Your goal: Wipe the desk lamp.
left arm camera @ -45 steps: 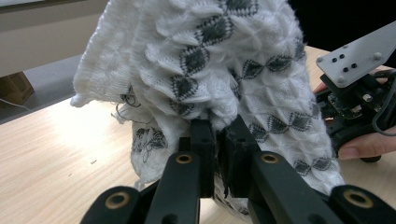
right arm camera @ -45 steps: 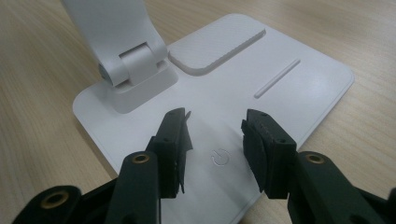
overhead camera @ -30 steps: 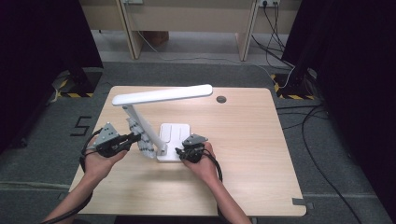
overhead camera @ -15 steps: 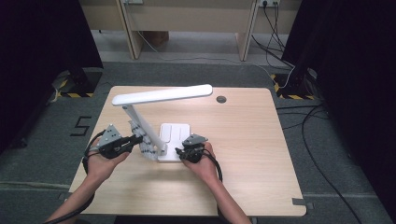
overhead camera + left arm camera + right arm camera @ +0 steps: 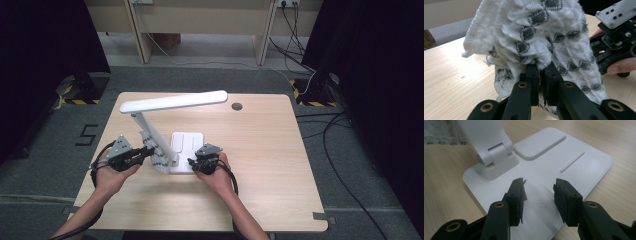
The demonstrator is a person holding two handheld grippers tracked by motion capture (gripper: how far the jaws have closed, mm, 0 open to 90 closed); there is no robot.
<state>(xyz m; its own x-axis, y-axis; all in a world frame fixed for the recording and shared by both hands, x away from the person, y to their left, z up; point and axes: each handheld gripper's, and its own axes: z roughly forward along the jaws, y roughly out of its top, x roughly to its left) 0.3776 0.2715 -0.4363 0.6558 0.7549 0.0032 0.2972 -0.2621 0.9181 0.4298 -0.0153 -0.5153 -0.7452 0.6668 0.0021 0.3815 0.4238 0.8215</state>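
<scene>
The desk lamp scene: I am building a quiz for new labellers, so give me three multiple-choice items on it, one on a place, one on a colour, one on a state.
1. Where does the lamp base sit?
A. on the floor
B. on the wooden table
C. on a chair

2. What colours is the knitted cloth?
A. white with grey diamonds
B. plain red
C. blue stripes

3. How do the jaws of the right gripper stand?
A. shut on the cloth
B. shut on the lamp's arm
C. open above the power symbol

Answers:
1. B, the base lies flat on the wood.
2. A, the left gripper pinches white knit with grey diamonds.
3. C, a gap shows between the jaws, with the symbol below.
</scene>
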